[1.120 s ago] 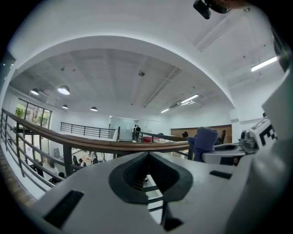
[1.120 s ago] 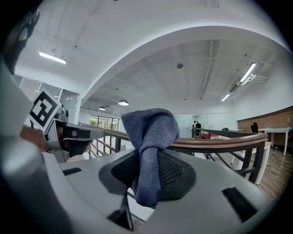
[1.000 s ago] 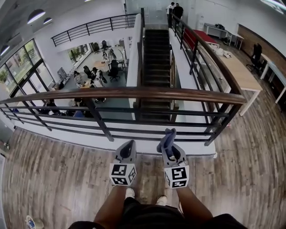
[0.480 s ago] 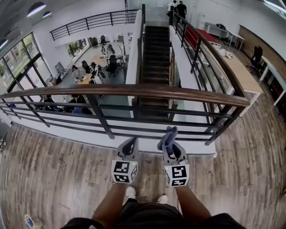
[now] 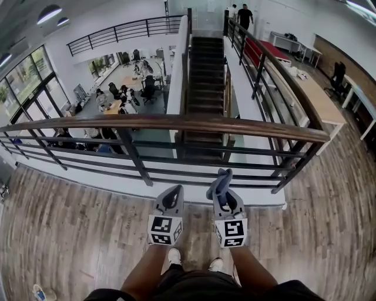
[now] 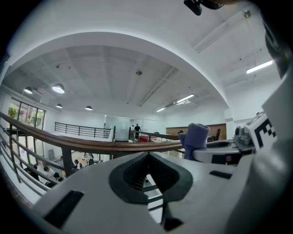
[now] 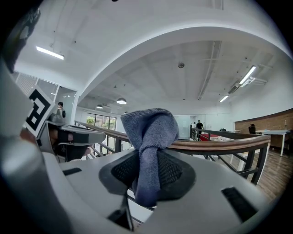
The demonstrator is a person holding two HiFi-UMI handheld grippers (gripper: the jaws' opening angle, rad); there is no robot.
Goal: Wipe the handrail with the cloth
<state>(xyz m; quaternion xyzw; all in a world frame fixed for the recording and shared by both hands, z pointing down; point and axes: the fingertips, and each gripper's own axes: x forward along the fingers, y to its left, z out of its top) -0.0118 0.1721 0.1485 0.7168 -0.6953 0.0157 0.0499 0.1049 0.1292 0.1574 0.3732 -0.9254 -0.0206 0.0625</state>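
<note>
A brown wooden handrail [image 5: 176, 123] on black metal bars runs across the head view ahead of me, and it also crosses the left gripper view as the handrail [image 6: 91, 145] and the right gripper view as the handrail [image 7: 219, 144]. My right gripper [image 5: 220, 187] is shut on a blue-grey cloth [image 5: 221, 180], which sticks up bunched from the jaws as the cloth [image 7: 149, 132]. My left gripper [image 5: 171, 196] is shut with nothing in it, beside the right one. Both grippers are held below and short of the rail, apart from it.
Beyond the rail is a drop to a lower floor with desks and seated people [image 5: 120, 97]. A staircase [image 5: 205, 76] runs up the middle, with two people [image 5: 241, 14] at its top. A long table [image 5: 311, 94] stands at the right. Wood floor [image 5: 70, 229] lies under me.
The view has shifted slightly. Both grippers stay side by side below the rail, and the cloth is still held. The people at the stair top have moved a little right.
</note>
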